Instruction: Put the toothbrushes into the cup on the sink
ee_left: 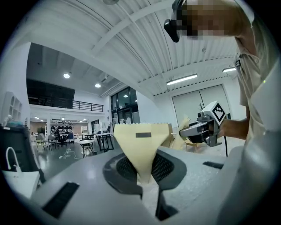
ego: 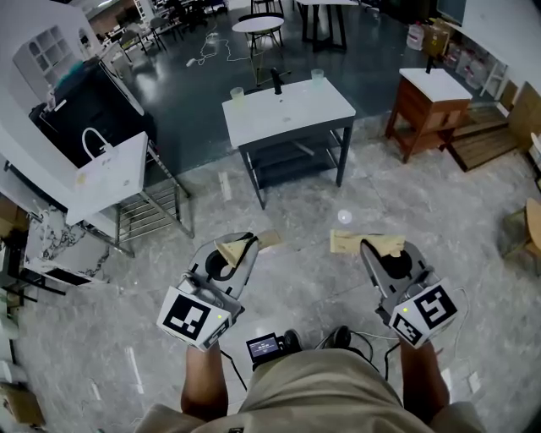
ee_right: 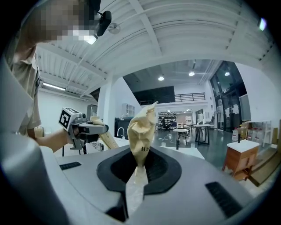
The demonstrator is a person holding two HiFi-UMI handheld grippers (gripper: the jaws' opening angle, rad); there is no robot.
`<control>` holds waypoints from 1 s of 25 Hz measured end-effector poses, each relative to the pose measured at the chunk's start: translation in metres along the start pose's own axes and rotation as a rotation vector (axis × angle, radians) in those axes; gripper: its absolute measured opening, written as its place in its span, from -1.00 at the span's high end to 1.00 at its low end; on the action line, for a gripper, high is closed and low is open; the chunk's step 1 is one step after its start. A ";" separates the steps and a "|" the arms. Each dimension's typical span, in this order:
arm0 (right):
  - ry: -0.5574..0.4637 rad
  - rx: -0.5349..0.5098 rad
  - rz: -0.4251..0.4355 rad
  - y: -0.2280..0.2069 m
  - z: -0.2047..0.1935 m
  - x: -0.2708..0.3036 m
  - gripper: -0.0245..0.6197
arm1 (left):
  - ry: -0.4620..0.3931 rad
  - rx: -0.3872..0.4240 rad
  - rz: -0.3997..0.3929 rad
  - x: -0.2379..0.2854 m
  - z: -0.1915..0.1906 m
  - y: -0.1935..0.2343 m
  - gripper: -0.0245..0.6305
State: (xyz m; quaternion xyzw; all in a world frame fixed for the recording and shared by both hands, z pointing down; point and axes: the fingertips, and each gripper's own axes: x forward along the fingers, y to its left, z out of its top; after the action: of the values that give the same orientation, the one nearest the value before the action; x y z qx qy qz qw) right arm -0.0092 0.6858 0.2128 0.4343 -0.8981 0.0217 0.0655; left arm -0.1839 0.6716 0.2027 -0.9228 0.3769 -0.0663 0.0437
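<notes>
My left gripper (ego: 245, 247) is shut on a flat tan paper packet (ee_left: 141, 145), which fans out wide above the jaws. A crumpled tan paper packet (ee_right: 142, 129) stands up from my right gripper (ego: 373, 246), which is shut on it. In the head view both packets (ego: 239, 248) (ego: 363, 243) stick forward over the marble floor. The white sink table (ego: 313, 110) stands well ahead, with a black faucet (ego: 276, 82) and two clear cups (ego: 237, 94) (ego: 317, 76) on top. Each gripper shows in the other's view: the right gripper (ee_left: 204, 127) and the left gripper (ee_right: 81, 127).
A white bag with a handle (ego: 106, 173) rests on a metal rack at the left. A wooden cabinet with a white top (ego: 427, 106) stands right of the sink table. A round table (ego: 258, 25) and chairs are farther back. A small black device (ego: 266, 345) hangs at the person's waist.
</notes>
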 end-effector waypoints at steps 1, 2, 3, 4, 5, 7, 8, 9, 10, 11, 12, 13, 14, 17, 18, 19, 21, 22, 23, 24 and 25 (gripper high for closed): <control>-0.001 0.006 -0.001 0.001 0.000 0.002 0.82 | 0.000 -0.002 -0.001 -0.001 -0.001 0.002 0.83; -0.001 0.011 -0.003 0.002 -0.001 0.005 0.82 | -0.001 -0.003 -0.003 -0.002 -0.002 0.004 0.83; -0.001 0.015 -0.006 0.003 -0.001 0.008 0.82 | -0.002 -0.006 -0.006 -0.003 -0.004 0.007 0.83; 0.000 0.018 -0.009 0.004 -0.002 0.011 0.82 | -0.003 -0.008 -0.009 -0.004 -0.006 0.010 0.83; 0.001 0.020 -0.014 0.005 -0.002 0.014 0.82 | -0.003 -0.010 -0.012 -0.005 -0.008 0.013 0.83; 0.002 0.023 -0.023 0.008 -0.002 0.020 0.82 | -0.006 -0.015 -0.020 -0.006 -0.012 0.020 0.83; 0.002 0.024 -0.027 0.009 -0.002 0.024 0.82 | -0.007 -0.016 -0.023 -0.008 -0.013 0.024 0.83; 0.001 0.024 -0.032 0.012 -0.001 0.028 0.82 | -0.008 -0.017 -0.026 -0.010 -0.015 0.028 0.83; 0.001 0.024 -0.037 0.015 0.000 0.031 0.82 | -0.012 -0.018 -0.029 -0.013 -0.016 0.033 0.83; 0.000 0.023 -0.042 0.018 0.001 0.035 0.82 | -0.017 -0.019 -0.031 -0.016 -0.016 0.038 0.83; 0.000 0.022 -0.047 0.021 0.003 0.039 0.82 | -0.022 -0.018 -0.033 -0.018 -0.016 0.043 0.83; 0.000 0.020 -0.052 0.025 0.004 0.043 0.82 | -0.028 -0.018 -0.035 -0.021 -0.016 0.049 0.83; 0.002 0.018 -0.054 0.029 0.005 0.047 0.82 | -0.032 -0.019 -0.036 -0.024 -0.016 0.054 0.83; 0.009 0.009 -0.063 0.035 0.007 0.055 0.82 | -0.043 -0.023 -0.044 -0.027 -0.018 0.065 0.83; 0.011 0.009 -0.069 0.033 0.008 0.057 0.82 | -0.044 -0.024 -0.048 -0.025 -0.018 0.067 0.83; 0.013 0.011 -0.076 0.031 0.008 0.059 0.82 | -0.045 -0.024 -0.052 -0.023 -0.018 0.069 0.83; 0.014 0.016 -0.089 0.024 0.008 0.062 0.82 | -0.045 -0.026 -0.059 -0.019 -0.018 0.074 0.83; 0.014 0.018 -0.094 0.021 0.009 0.064 0.82 | -0.044 -0.025 -0.061 -0.016 -0.017 0.076 0.83; 0.011 0.020 -0.098 0.017 0.009 0.067 0.82 | -0.042 -0.024 -0.063 -0.013 -0.018 0.079 0.83; 0.008 0.021 -0.099 0.014 0.010 0.070 0.82 | -0.040 -0.022 -0.063 -0.010 -0.018 0.082 0.83; 0.004 0.023 -0.099 0.010 0.009 0.073 0.82 | -0.038 -0.021 -0.061 -0.005 -0.019 0.085 0.83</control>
State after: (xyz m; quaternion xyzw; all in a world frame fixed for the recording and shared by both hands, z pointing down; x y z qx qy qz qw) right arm -0.0627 0.6348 0.2136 0.4789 -0.8751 0.0295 0.0635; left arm -0.2495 0.6143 0.2102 -0.9354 0.3482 -0.0465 0.0392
